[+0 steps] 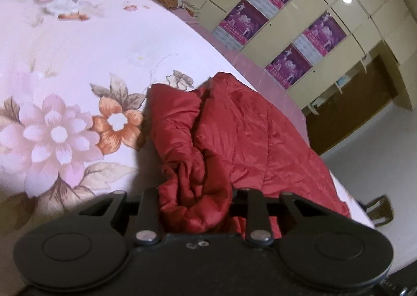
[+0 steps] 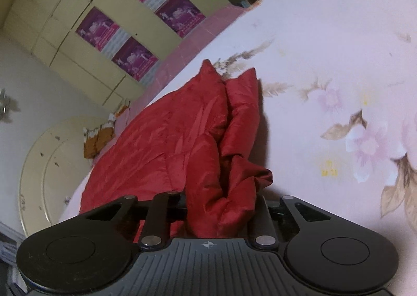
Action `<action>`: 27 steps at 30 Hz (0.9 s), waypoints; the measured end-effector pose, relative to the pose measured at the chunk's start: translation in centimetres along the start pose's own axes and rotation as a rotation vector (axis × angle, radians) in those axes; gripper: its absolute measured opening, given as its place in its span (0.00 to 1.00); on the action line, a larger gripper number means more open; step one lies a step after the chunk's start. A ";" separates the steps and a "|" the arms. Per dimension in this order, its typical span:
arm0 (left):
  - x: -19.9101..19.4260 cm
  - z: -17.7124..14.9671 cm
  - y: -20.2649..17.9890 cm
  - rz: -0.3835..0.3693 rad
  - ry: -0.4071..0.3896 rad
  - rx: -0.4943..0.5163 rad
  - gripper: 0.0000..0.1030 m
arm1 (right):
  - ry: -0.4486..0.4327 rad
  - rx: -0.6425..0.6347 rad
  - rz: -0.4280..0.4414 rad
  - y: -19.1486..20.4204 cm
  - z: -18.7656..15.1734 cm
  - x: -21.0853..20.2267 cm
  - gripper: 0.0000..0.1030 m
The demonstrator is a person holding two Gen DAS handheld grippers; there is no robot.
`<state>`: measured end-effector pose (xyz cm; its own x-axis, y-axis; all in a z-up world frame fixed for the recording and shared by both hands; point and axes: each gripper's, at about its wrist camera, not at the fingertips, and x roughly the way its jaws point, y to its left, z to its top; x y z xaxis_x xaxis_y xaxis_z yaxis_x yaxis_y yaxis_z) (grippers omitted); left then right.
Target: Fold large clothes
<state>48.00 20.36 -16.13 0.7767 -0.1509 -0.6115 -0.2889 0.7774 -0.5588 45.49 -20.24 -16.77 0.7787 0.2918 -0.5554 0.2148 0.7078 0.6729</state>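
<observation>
A: What is shown on the bed (image 1: 78,66)?

B: A red quilted jacket (image 1: 247,126) is spread on a pink floral bedcover, near the bed's edge. One bunched edge of it is gathered up and pinched by the left gripper (image 1: 195,207); the cloth is seen crumpled between the fingers, right at the camera.

A: And the other side?

B: Another bunched edge of the jacket (image 2: 182,134) is clamped by the right gripper (image 2: 221,212), the fabric filling the gap between its fingers. The rest is draped away from both grips across the bed.

A: Why is it held like that?

B: Probably so that two points of one edge can be lifted and laid over together, making a fold. A wardrobe (image 1: 299,35) with purple posters is seen beyond.
</observation>
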 end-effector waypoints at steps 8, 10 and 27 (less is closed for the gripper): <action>-3.6 -0.9 -1.4 0.009 -0.018 0.063 0.19 | -0.004 -0.046 0.010 1.0 0.5 -2.4 0.17; -4.6 -1.7 -1.3 0.010 -0.018 0.062 0.19 | 0.000 -0.048 0.009 0.7 0.0 -3.4 0.17; -13.2 -9.6 0.9 -0.010 -0.003 0.029 0.19 | 0.024 -0.050 -0.008 -2.9 -5.2 -13.0 0.17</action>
<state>32.11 17.22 -13.96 0.7809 -0.1569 -0.6046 -0.2651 0.7932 -0.5483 31.66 -22.76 -14.08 0.7626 0.3007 -0.5727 0.1908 0.7414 0.6434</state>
